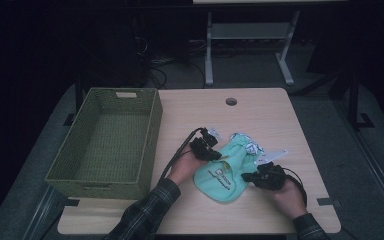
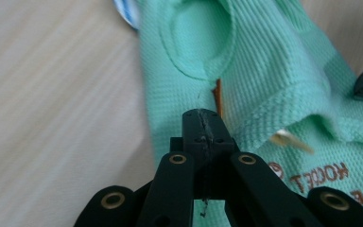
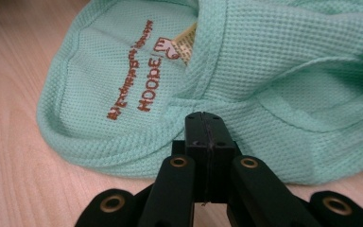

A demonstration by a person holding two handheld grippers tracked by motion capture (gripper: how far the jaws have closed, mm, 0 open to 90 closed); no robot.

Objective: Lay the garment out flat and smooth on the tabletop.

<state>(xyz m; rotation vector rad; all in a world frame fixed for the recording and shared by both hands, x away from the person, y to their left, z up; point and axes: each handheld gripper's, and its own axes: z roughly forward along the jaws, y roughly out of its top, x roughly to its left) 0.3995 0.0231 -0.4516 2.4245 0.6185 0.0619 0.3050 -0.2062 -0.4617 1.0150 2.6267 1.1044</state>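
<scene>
Mint-green bib (image 1: pixel 225 172) is laid flat on the table (image 1: pixel 260 120), right of the woven basket (image 1: pixel 107 140), its long axis running from upper right to lower left. Its left edge is pinched by the left gripper (image 2: pixel 203 124), its right edge by the right gripper (image 3: pixel 204 124); both are pressed together on fabric, equally near.

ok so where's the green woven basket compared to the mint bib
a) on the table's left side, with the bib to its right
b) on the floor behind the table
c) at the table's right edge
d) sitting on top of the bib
a: in the high view the basket stands on the left part of the table, and the bib lies to its right, between the two grippers.
</scene>
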